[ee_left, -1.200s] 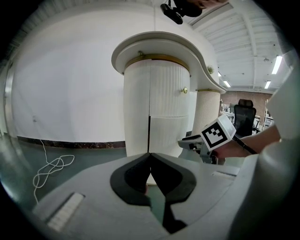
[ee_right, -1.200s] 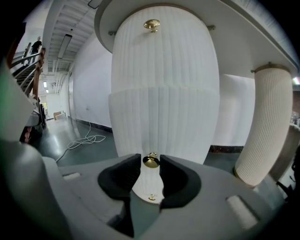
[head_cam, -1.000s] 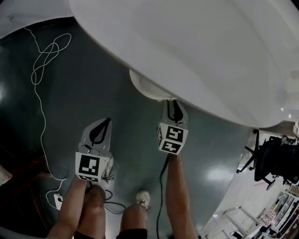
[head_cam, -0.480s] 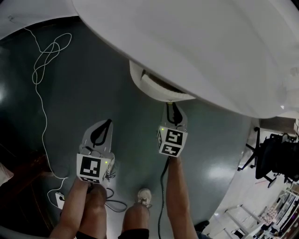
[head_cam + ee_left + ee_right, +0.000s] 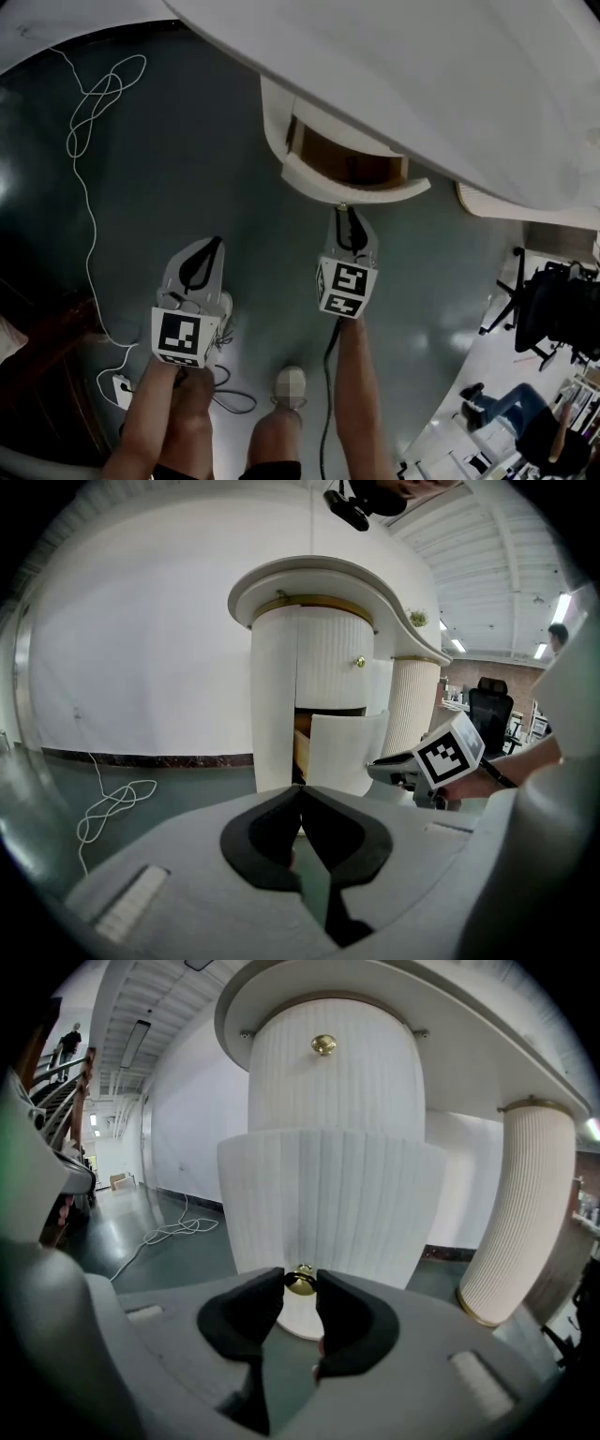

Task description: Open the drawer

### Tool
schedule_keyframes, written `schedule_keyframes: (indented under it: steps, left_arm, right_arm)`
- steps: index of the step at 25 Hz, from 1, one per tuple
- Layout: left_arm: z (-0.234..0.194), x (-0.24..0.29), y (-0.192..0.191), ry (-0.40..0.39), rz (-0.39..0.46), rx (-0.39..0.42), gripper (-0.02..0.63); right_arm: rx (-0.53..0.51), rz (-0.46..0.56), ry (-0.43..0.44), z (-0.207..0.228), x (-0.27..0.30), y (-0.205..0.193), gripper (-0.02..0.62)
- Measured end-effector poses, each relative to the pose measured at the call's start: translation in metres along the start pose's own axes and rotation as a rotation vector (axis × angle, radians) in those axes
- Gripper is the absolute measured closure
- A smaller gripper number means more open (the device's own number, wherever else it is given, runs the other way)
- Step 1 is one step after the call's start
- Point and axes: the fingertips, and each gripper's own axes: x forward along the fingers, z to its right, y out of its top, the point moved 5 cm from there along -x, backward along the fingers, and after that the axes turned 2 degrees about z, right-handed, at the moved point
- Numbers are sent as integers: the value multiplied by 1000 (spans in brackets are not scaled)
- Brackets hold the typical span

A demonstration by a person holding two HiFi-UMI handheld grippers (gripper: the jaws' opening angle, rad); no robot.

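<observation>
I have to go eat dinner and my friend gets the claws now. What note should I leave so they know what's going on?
Right claw: shut on the small round brass knob of the white ribbed curved drawer.
Left claw: shut, empty, held over the dark glossy floor, off to the drawer's left.
Done: the drawer is partly out, and its brown wooden inside shows in the head view.
Left: probably pull it out farther, then let go of the knob.

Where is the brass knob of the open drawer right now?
The brass knob sits low at centre of the right gripper view, clamped by the right gripper, on the ribbed white front of the pulled-out drawer.
</observation>
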Motion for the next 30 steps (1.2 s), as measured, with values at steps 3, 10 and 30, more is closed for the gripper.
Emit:
schedule_keyframes:
  steps: [3,10,30]
  left_arm:
    - [4,-8,-2,-5,-3,2,597]
    - [14,-20,1,-14,-9,3,597]
    - [38,-65,-4,-36,-27,7,597]
  right_arm:
    - [-10,-9,6,-3,-11,-6,483]
    - [-22,-28,20,-8,-33,-20,483]
    - [-17,-84,23,-26,-87,-47,483]
